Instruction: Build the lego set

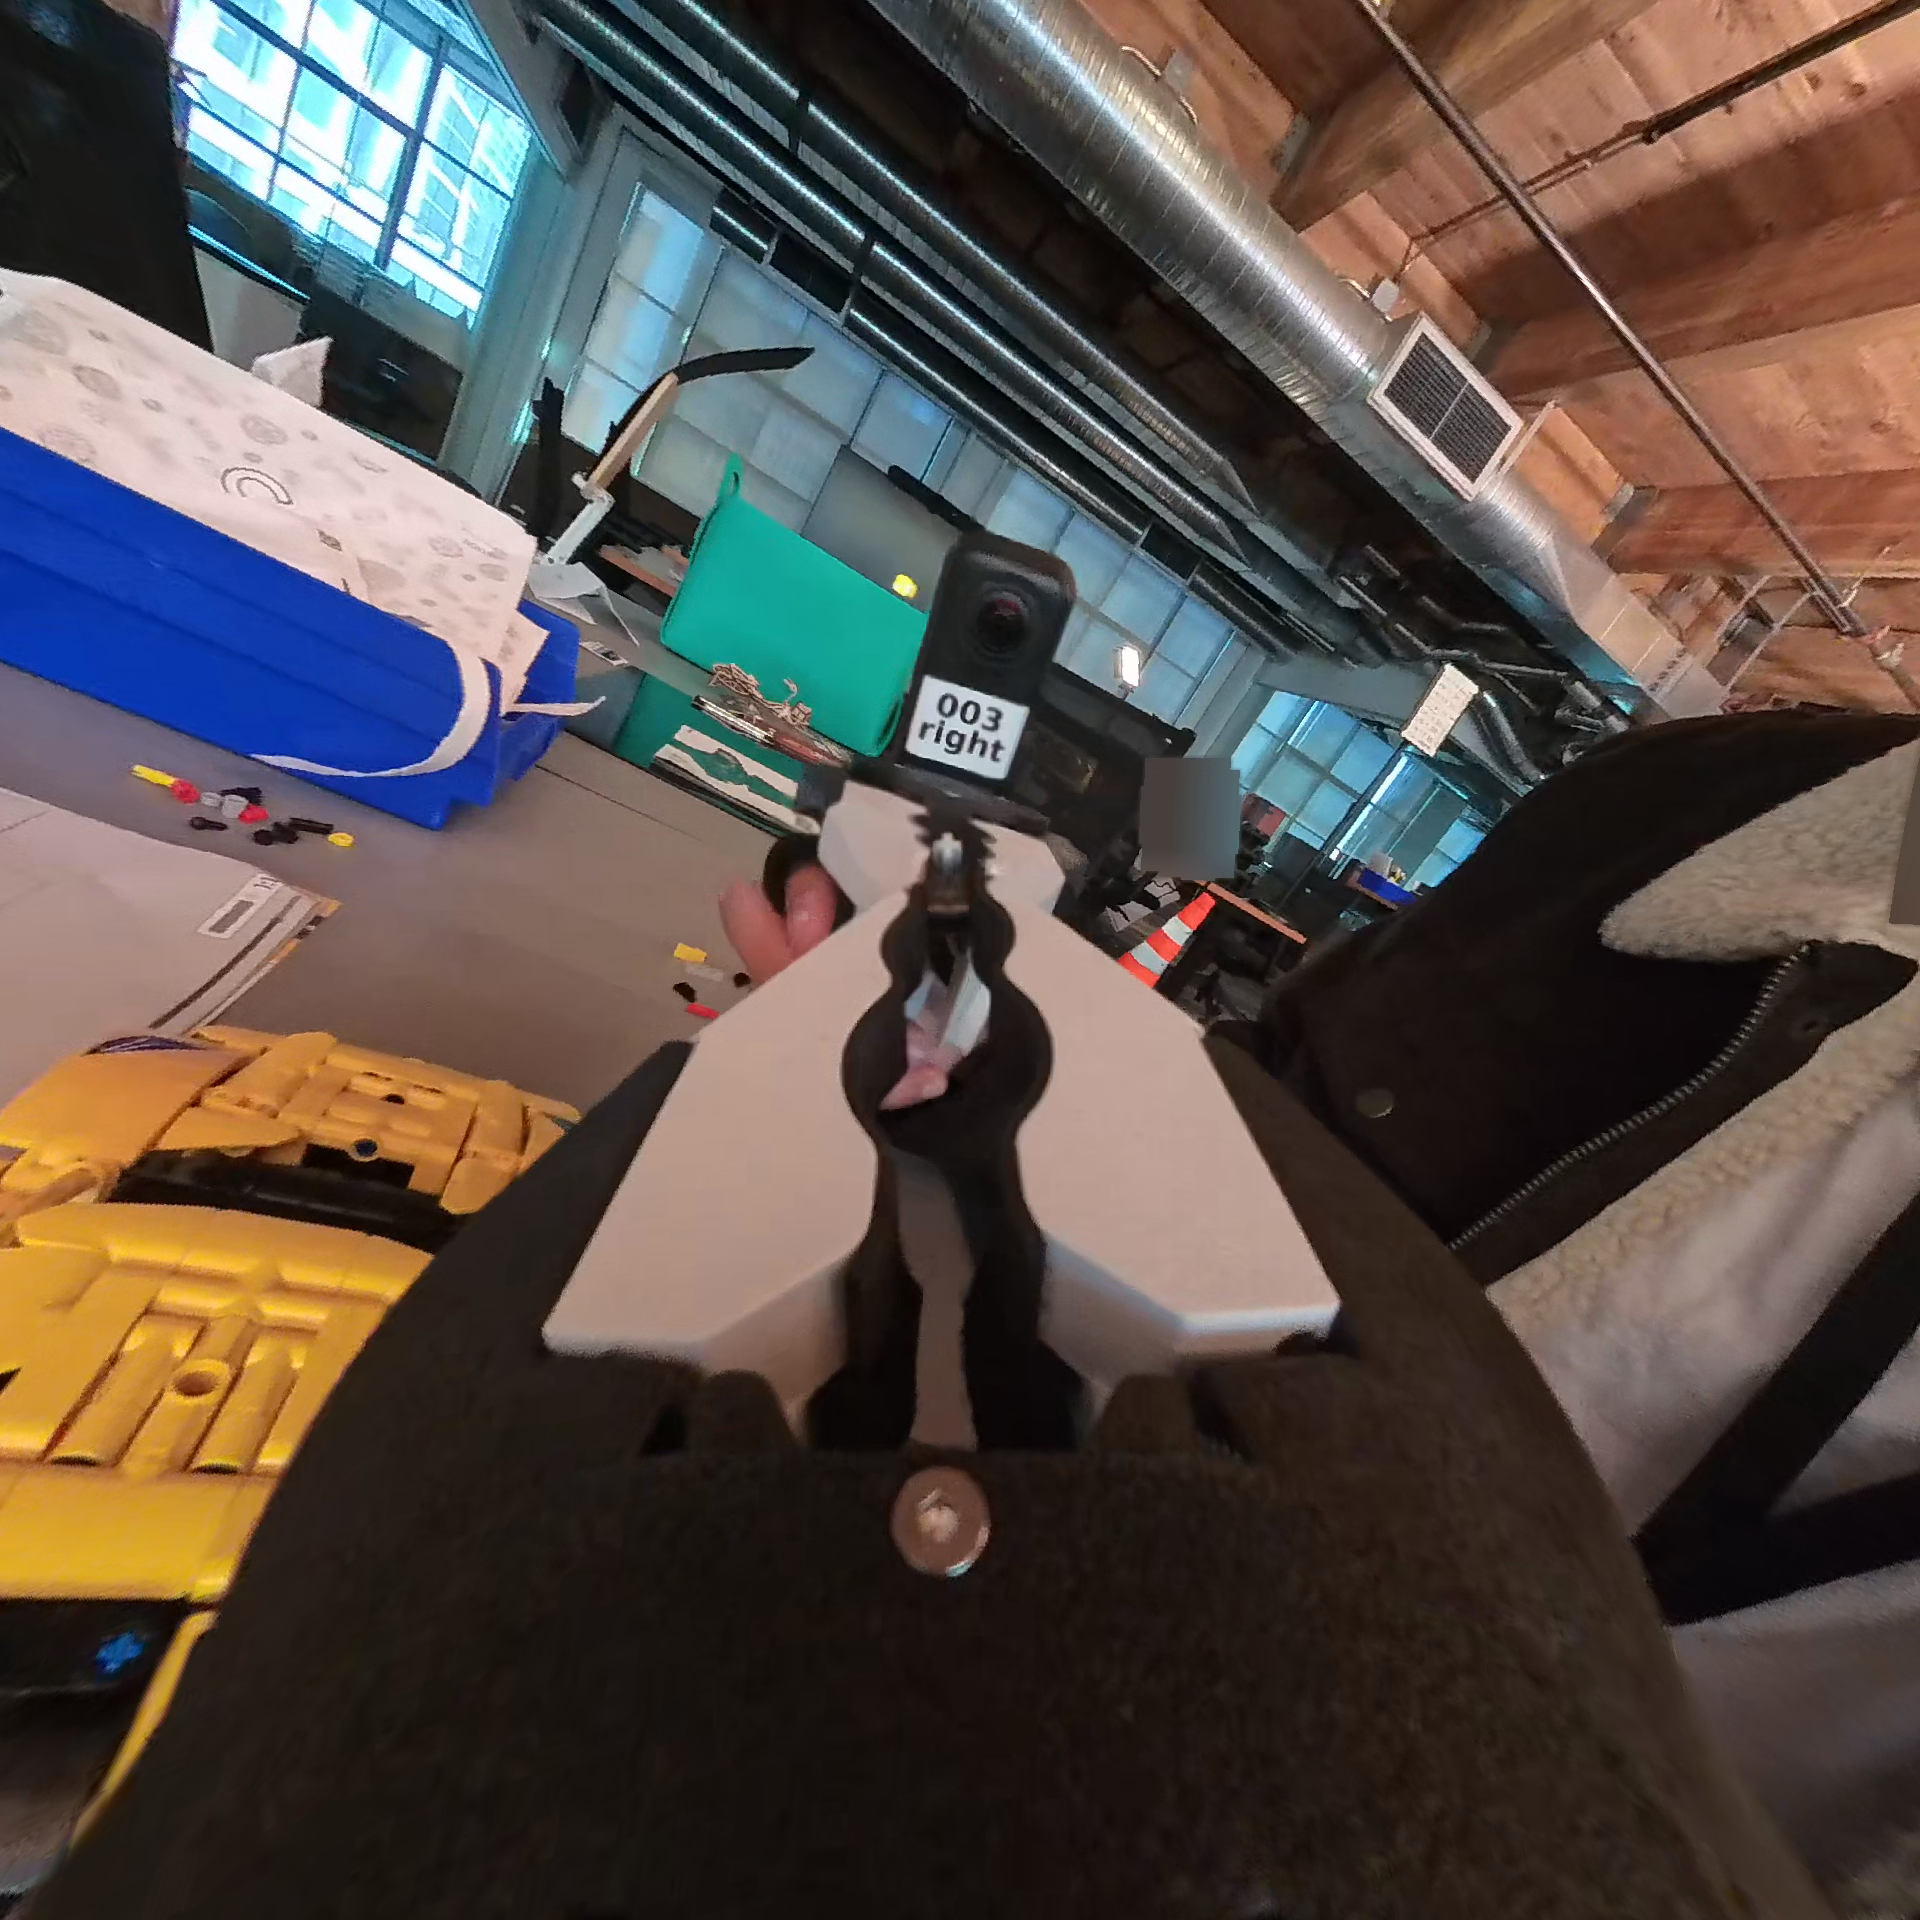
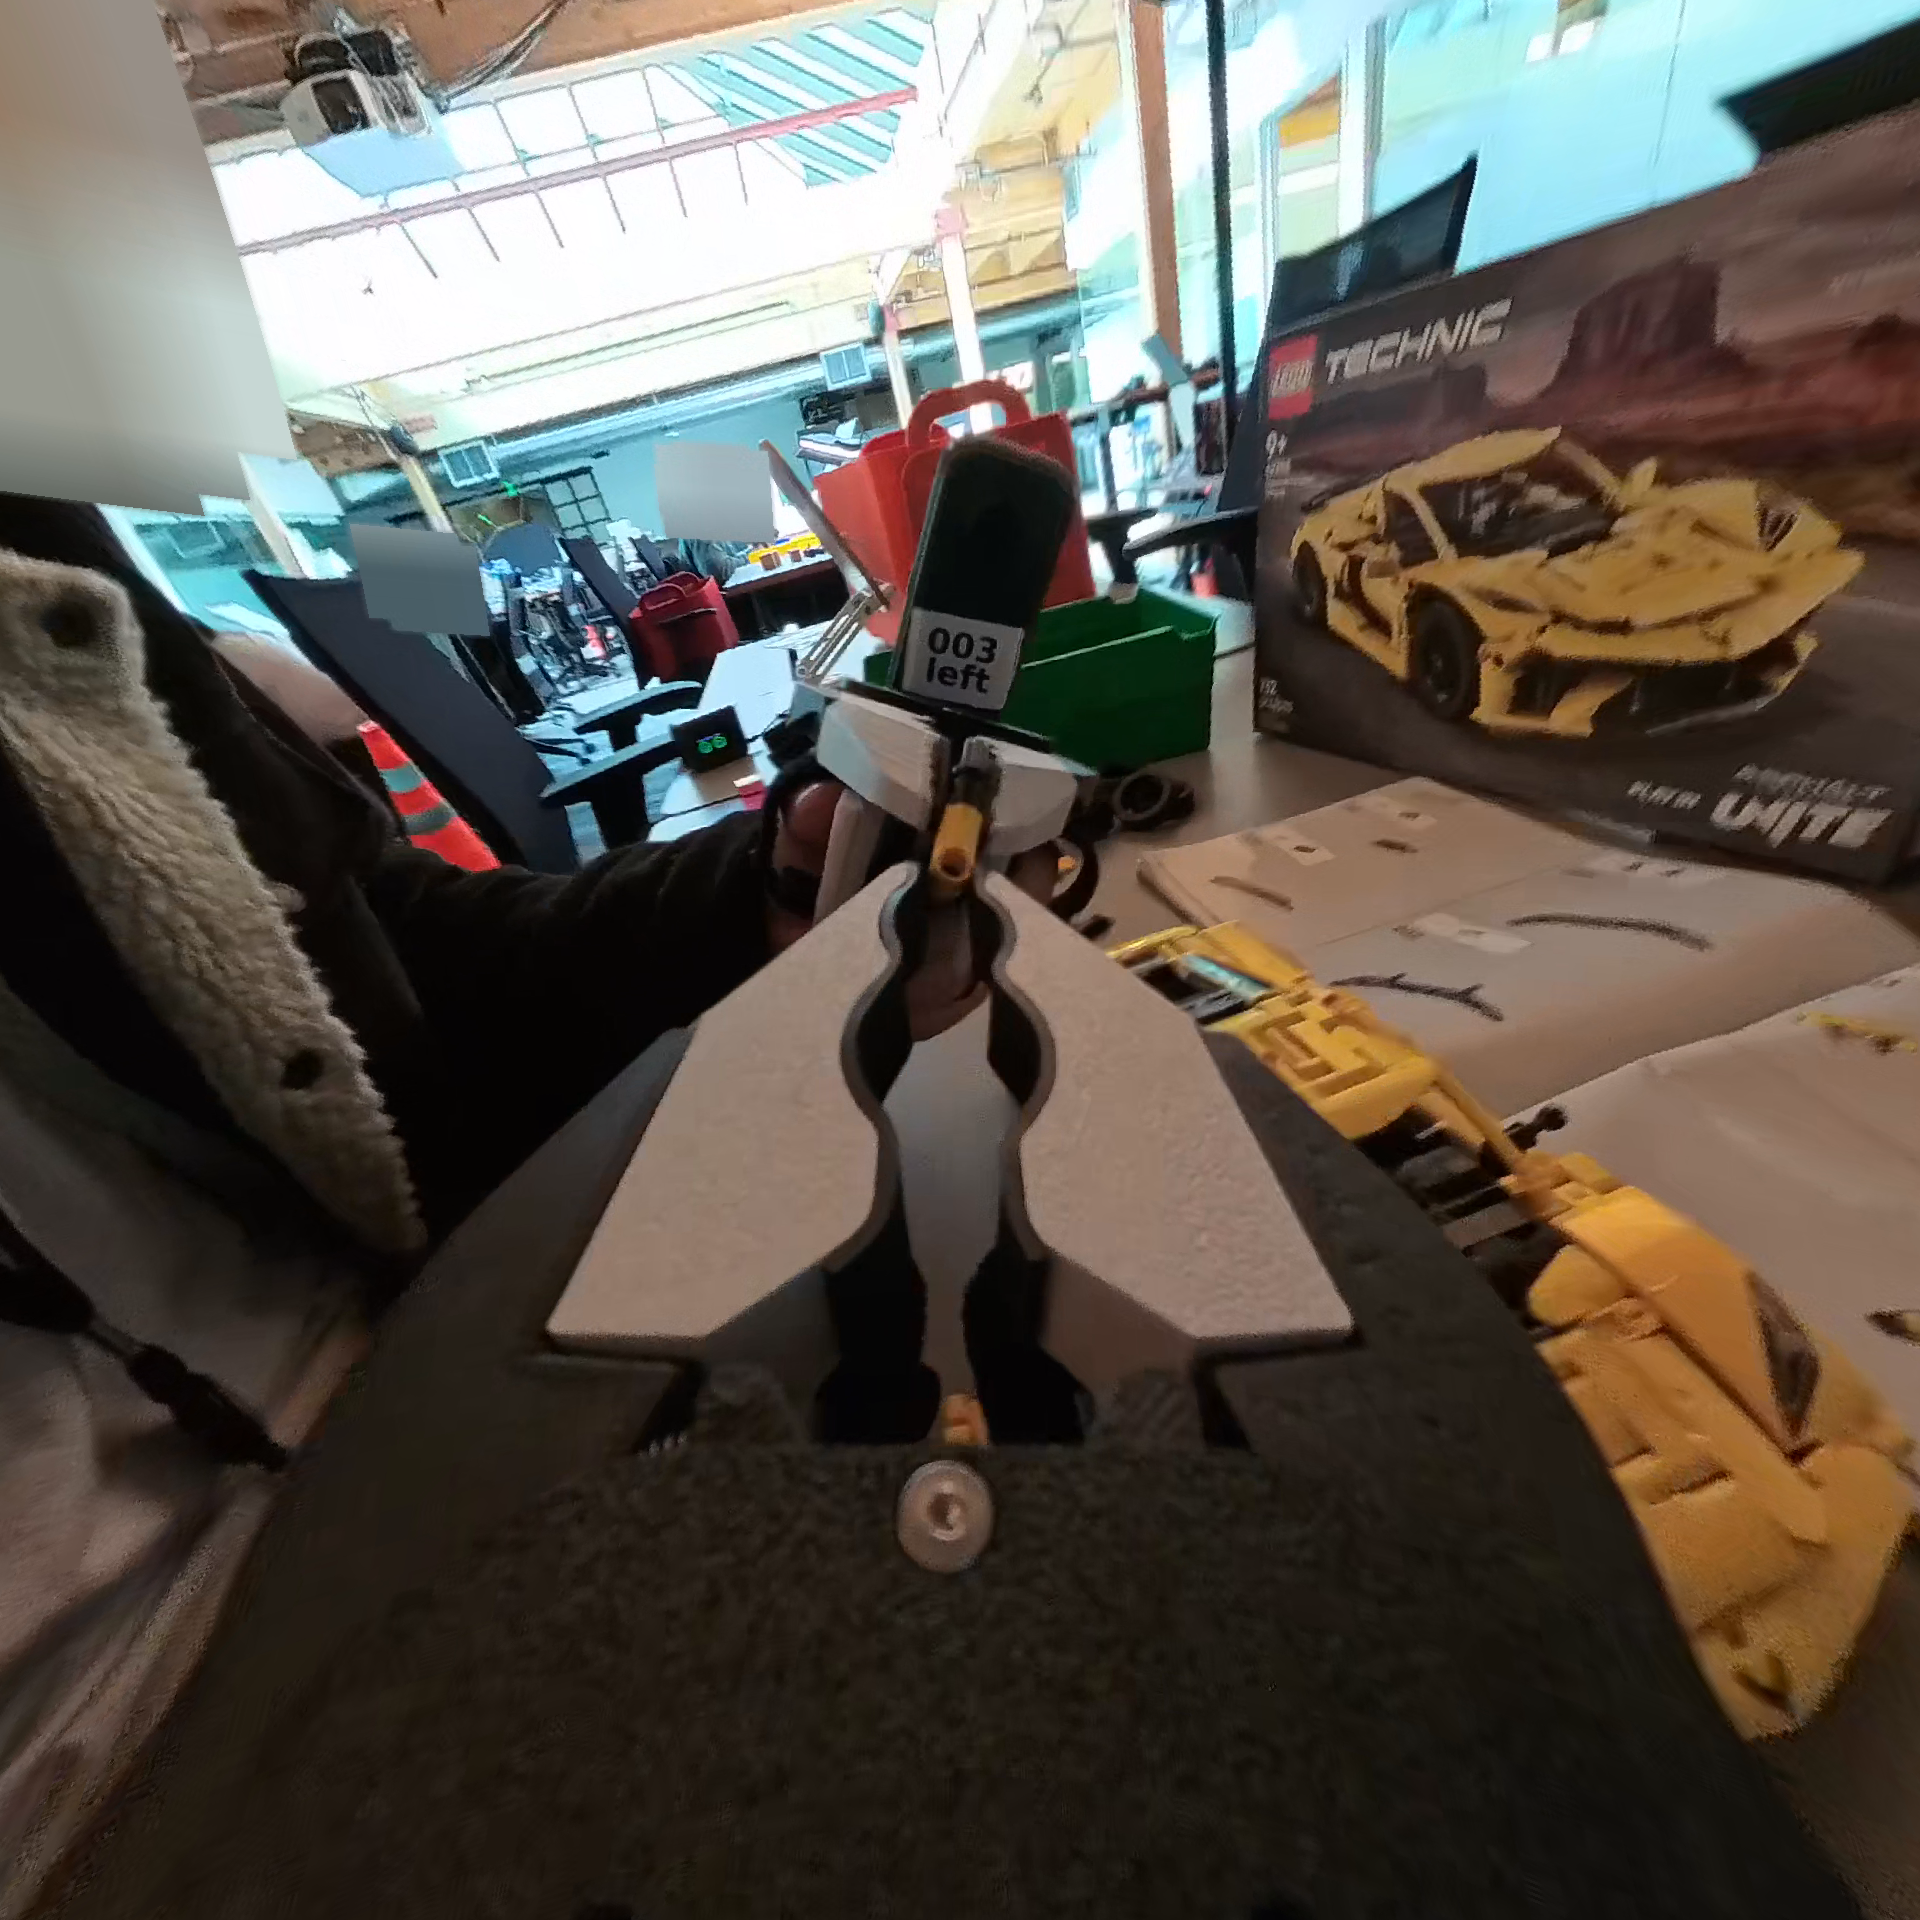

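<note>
Pinching yellow piece [image 2: 952,840] in right tongs [image 2: 948,883], hidden leftward

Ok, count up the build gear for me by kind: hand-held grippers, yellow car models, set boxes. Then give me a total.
Hand-held grippers: 2, the left hand-held gripper and the right hand-held gripper
Yellow car model: 1, partly built, on the table
Set box: 1, standing behind the model
Total: 4

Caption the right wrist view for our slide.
Two grippers meet tip to tip over a small yellow Lego piece, beside the yellow car model.
</note>
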